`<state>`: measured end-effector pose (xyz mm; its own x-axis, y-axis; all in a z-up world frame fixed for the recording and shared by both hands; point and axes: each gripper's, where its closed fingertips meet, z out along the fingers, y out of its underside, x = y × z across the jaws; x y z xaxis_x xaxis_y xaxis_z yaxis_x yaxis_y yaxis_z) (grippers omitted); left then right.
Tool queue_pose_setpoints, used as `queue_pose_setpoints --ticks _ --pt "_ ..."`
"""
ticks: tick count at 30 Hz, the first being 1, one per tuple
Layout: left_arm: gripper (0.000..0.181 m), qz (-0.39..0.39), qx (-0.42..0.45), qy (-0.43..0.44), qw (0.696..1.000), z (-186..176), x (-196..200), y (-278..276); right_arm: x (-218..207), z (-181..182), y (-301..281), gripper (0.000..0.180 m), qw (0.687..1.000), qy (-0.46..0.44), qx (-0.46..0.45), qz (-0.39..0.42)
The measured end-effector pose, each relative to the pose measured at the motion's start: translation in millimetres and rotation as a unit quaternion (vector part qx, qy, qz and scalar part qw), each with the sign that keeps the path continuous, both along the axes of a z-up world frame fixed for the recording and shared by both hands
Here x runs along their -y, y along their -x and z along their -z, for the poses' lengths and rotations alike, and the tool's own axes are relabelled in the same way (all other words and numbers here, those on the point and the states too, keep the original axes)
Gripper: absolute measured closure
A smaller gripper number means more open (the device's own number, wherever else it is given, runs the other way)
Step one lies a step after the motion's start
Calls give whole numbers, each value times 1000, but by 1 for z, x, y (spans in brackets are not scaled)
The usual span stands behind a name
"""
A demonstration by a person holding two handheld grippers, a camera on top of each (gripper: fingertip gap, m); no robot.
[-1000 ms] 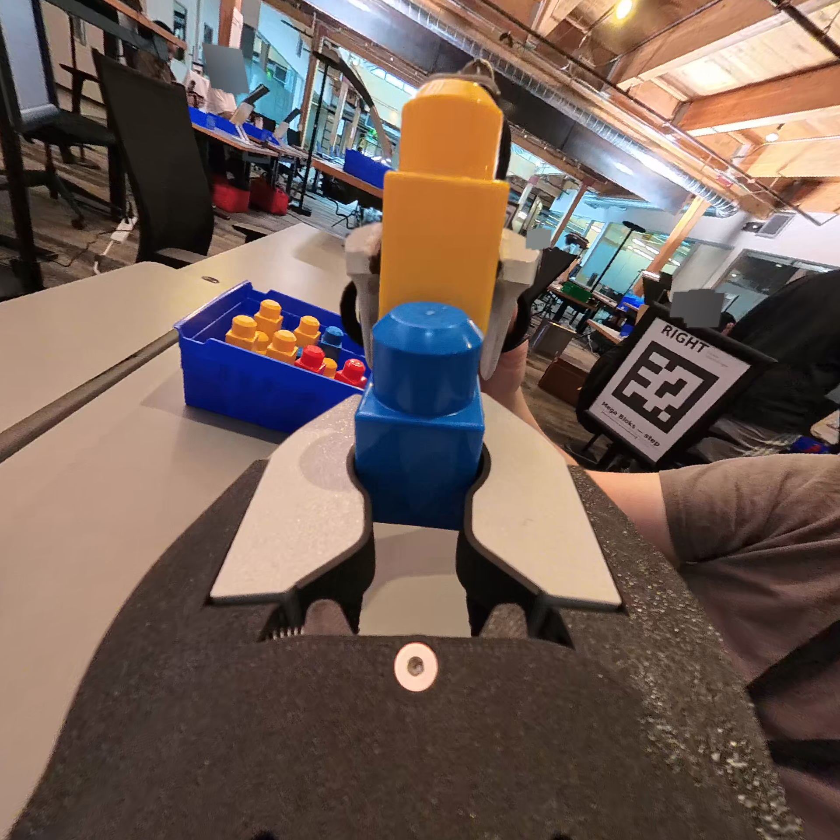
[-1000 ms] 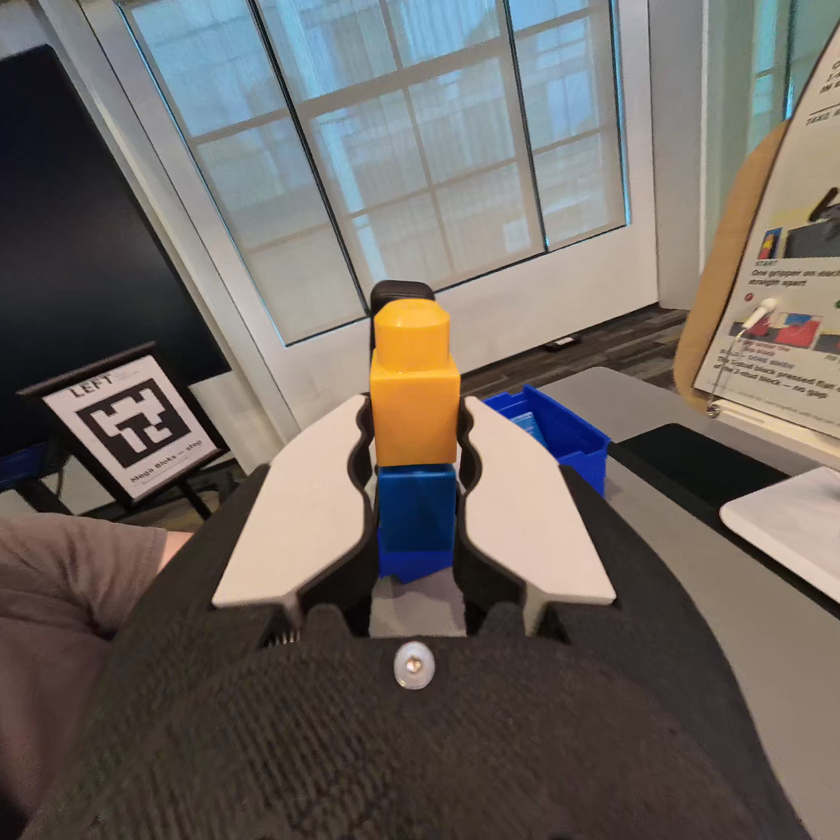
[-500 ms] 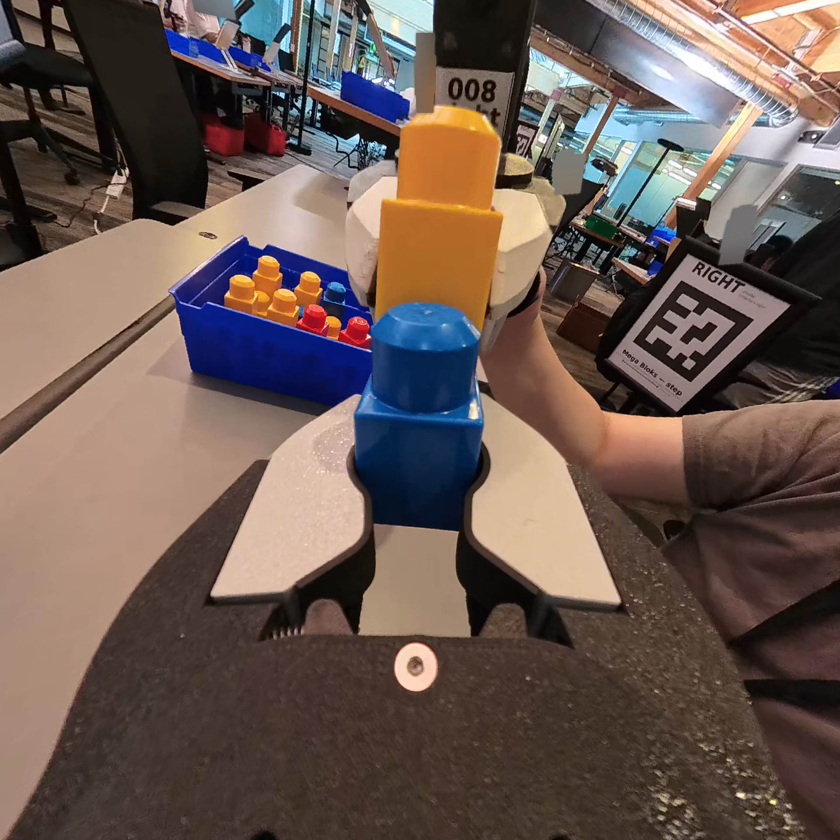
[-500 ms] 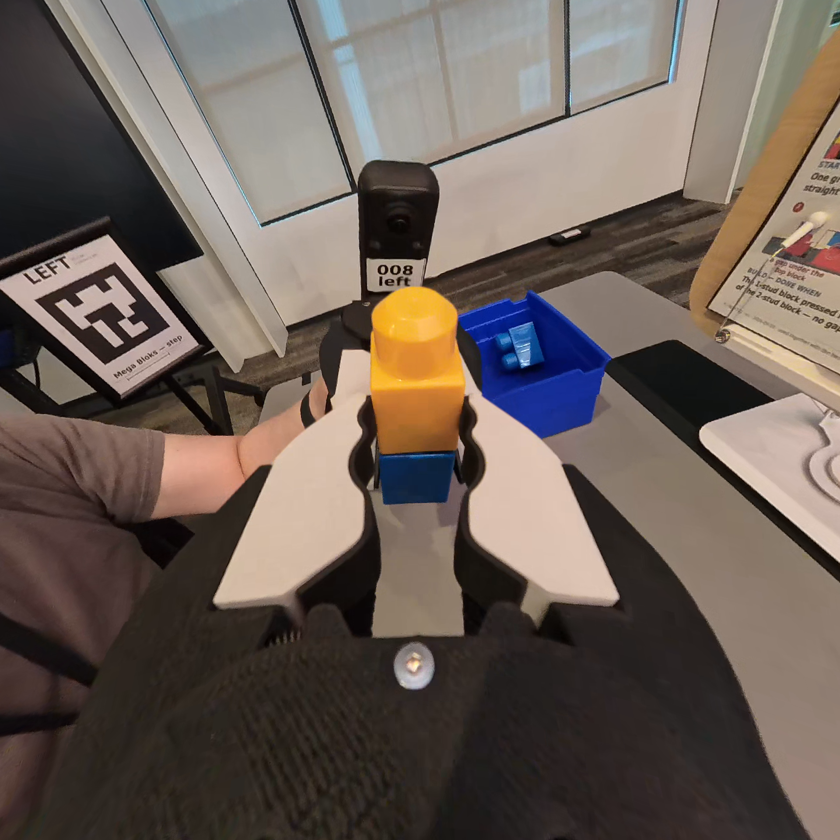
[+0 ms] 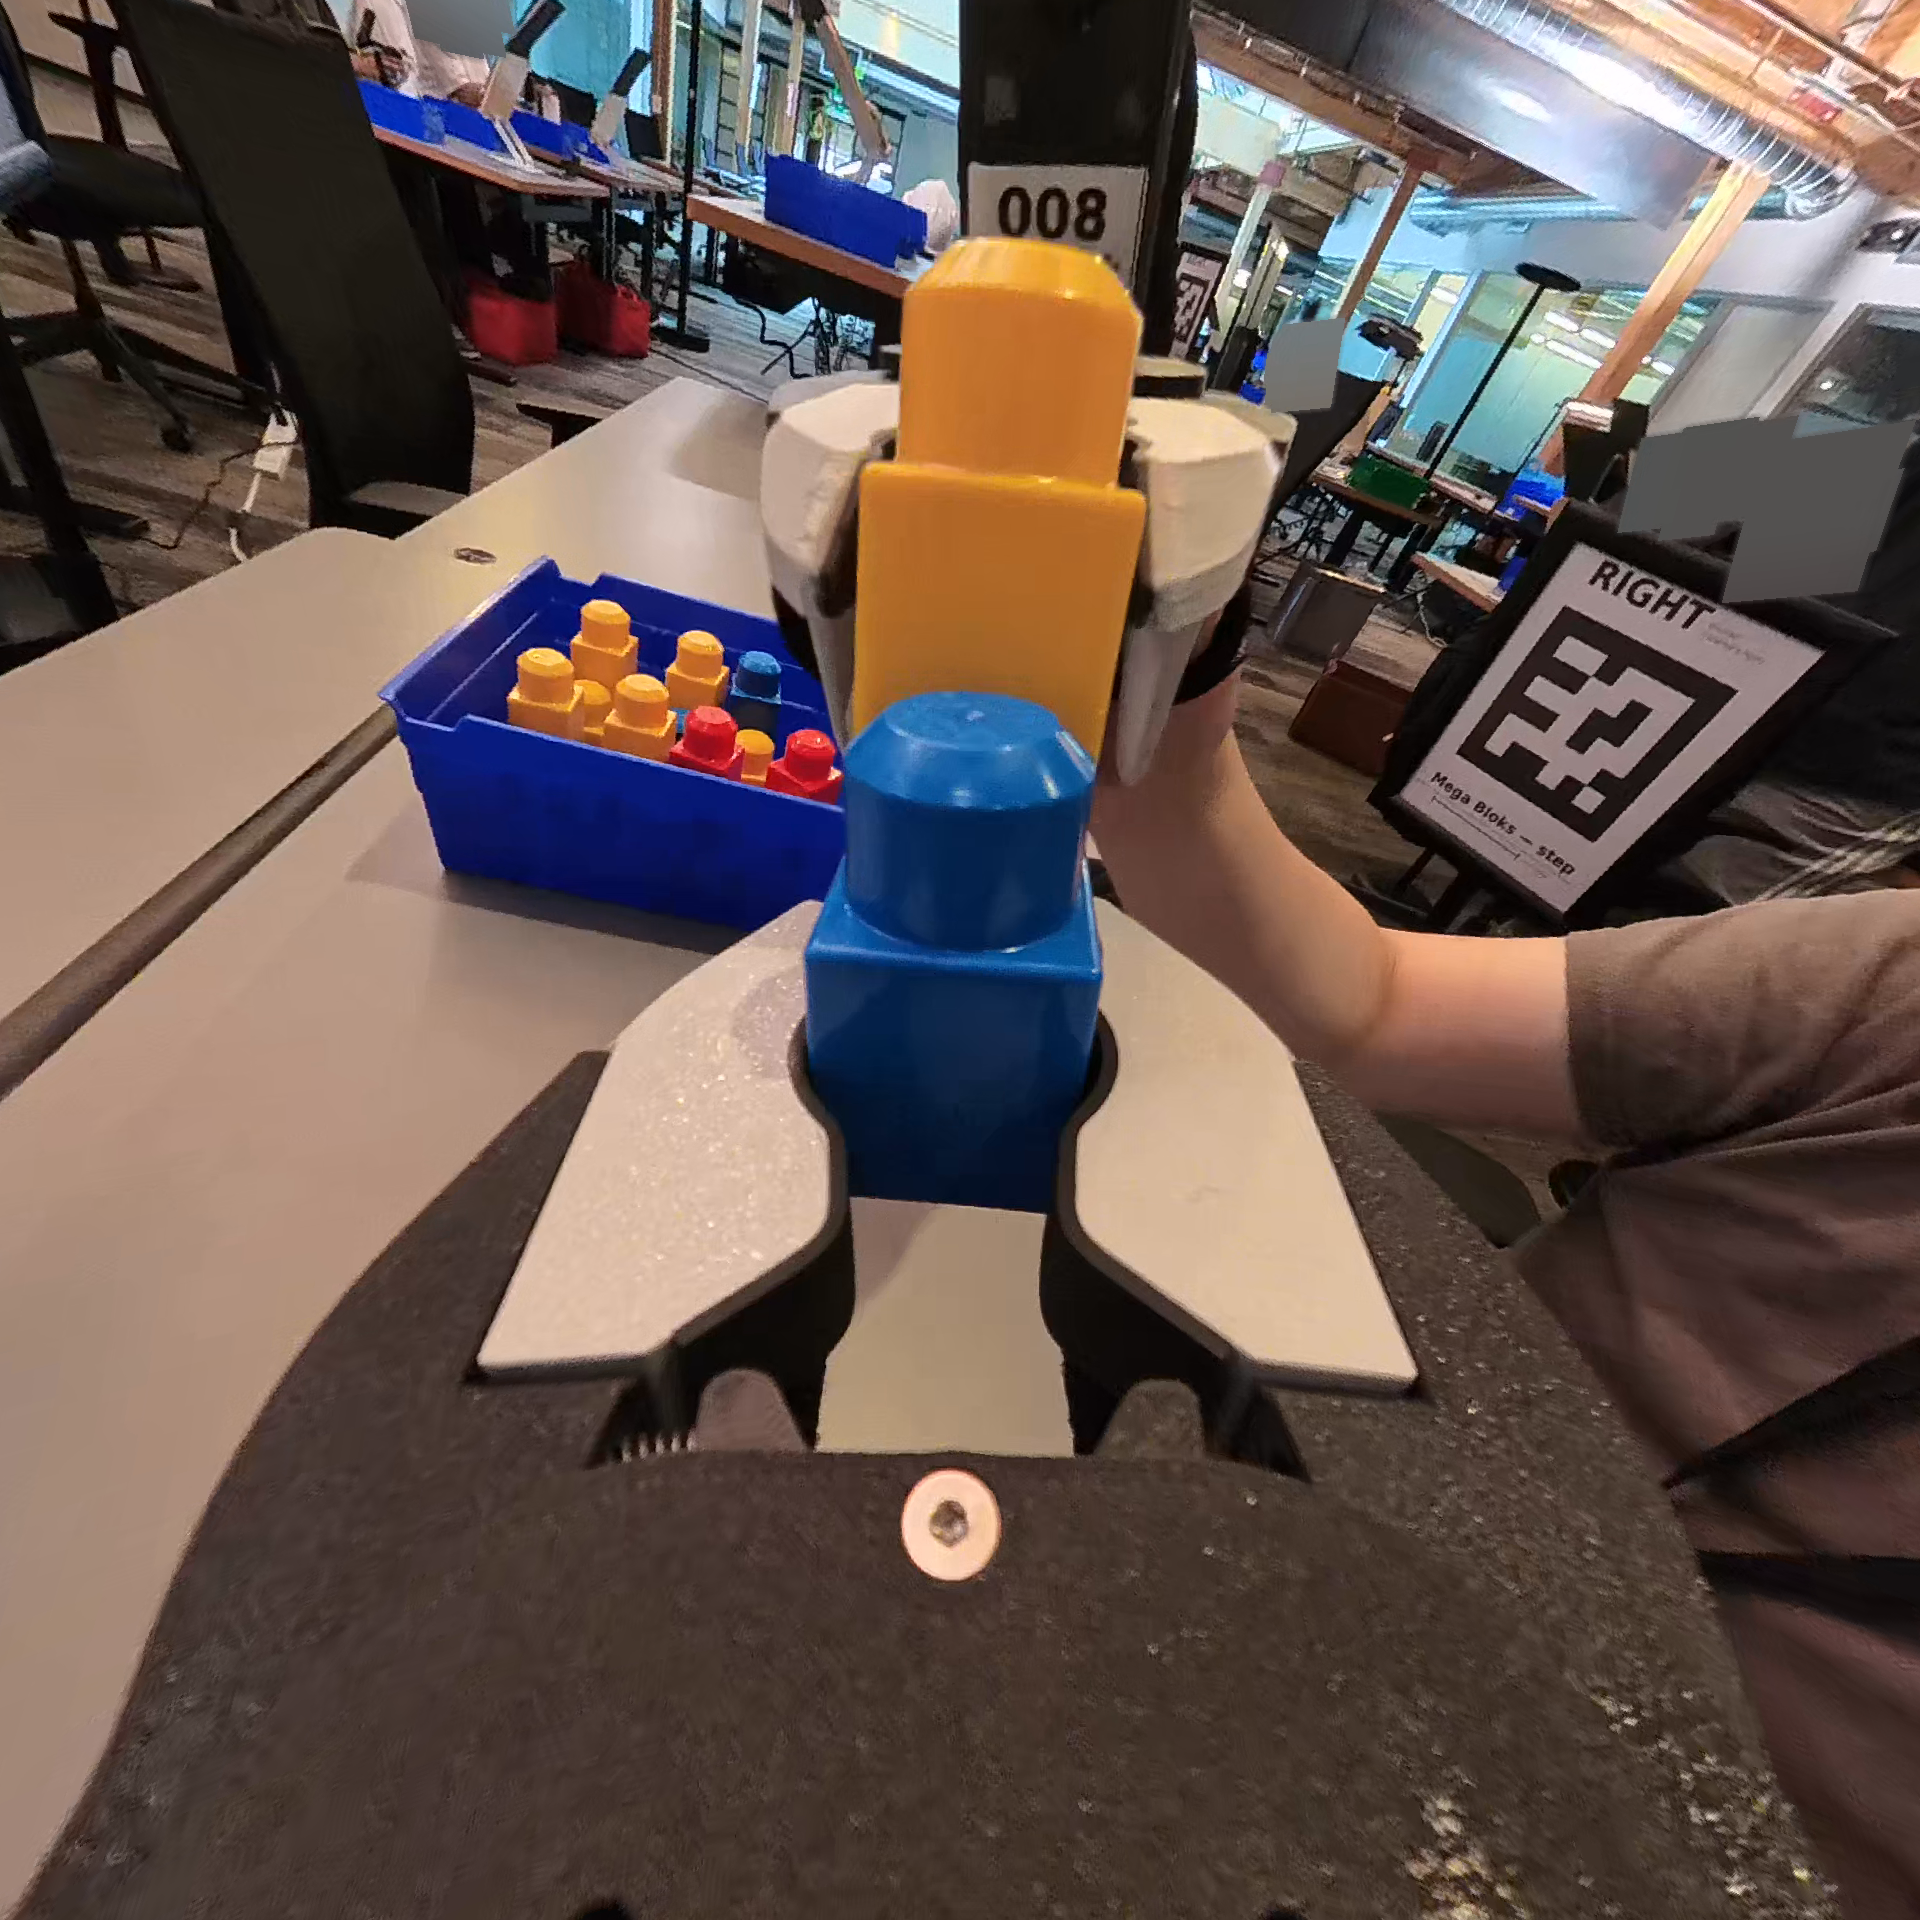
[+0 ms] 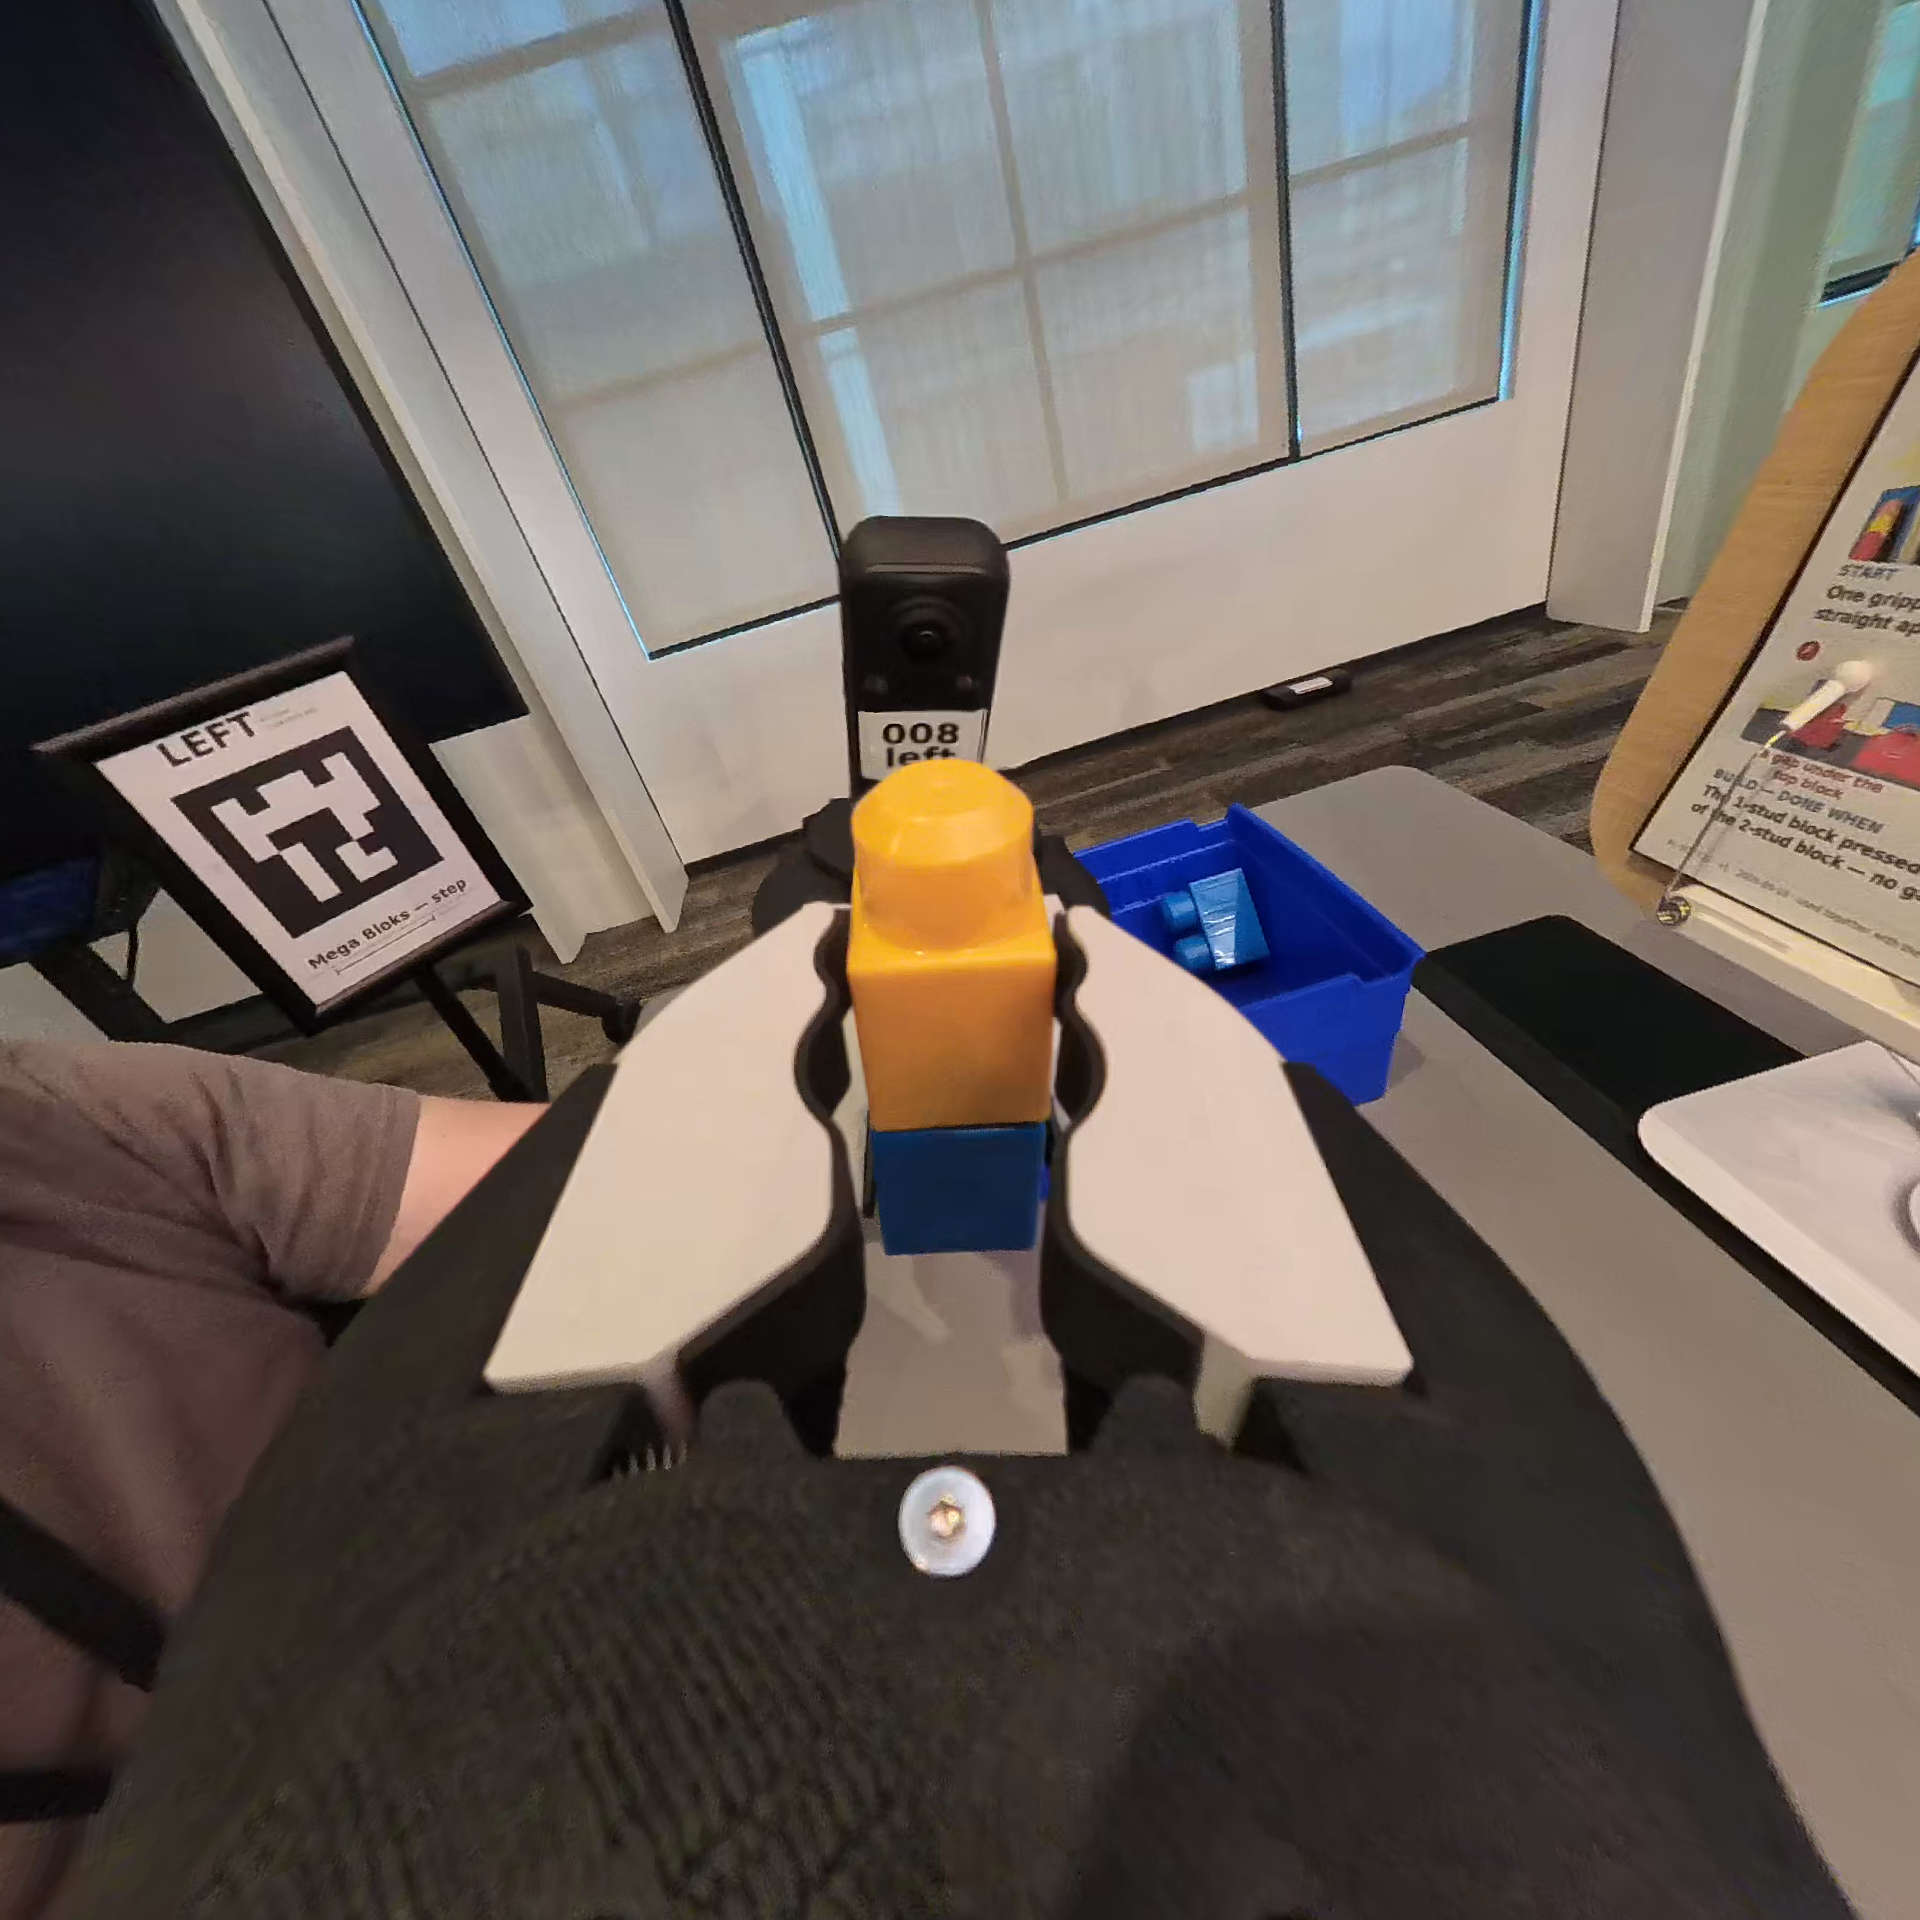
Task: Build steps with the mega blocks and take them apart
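Closest to us in the left wrist view, the left gripper (image 5: 954, 1081) is clenched on a blue block (image 5: 951, 1029), a glossy single-stud piece with a square body and a rounded stud standing upright between the grey fingers (image 5: 717, 1153). Just beyond it, and partly hidden behind its stud, we see a yellow block (image 5: 997, 582) of the same one-stud shape, taller in the frame, grasped from the far side by the right gripper (image 5: 1003, 582), whose white fingers press on its flanks. In the right wrist view the right gripper (image 6: 948, 1029) is closed on the yellow block (image 6: 945, 997), its stud pointing up and forward, and the blue block (image 6: 956, 1184) shows directly under it, their faces meeting with no gap we can make out; whether they are fully pressed together we cannot tell. Both blocks are held in the air above the grey desk (image 5: 260, 1039). Ahead and to the left of the left gripper sits a blue bin (image 5: 613, 821) on the desk holding loose yellow, red and blue blocks (image 5: 644, 707). Ahead and to the right of the right gripper a second blue bin (image 6: 1340, 966) holds one light blue two-stud block (image 6: 1216, 920) lying on its side.
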<state>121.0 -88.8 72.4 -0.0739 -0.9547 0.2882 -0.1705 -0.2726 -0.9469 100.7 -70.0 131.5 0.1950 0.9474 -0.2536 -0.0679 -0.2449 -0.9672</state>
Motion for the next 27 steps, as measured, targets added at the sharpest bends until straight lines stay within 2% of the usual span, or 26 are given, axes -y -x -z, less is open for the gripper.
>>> queue_pose_setpoints --ticks 6,10,20,27 --pt "141 12 -13 0 1000 2 5 2 6 10 0 142 997 19 64 -28" --pt "141 14 -9 7 1000 1 6 1 7 11 -1 142 997 23 71 -27" --pt "141 29 22 15 999 -6 18 -12 9 -11 2 141 998 -13 -56 27" --pt "141 36 16 19 999 -1 18 -14 9 -6 -2 141 999 2 -21 29"
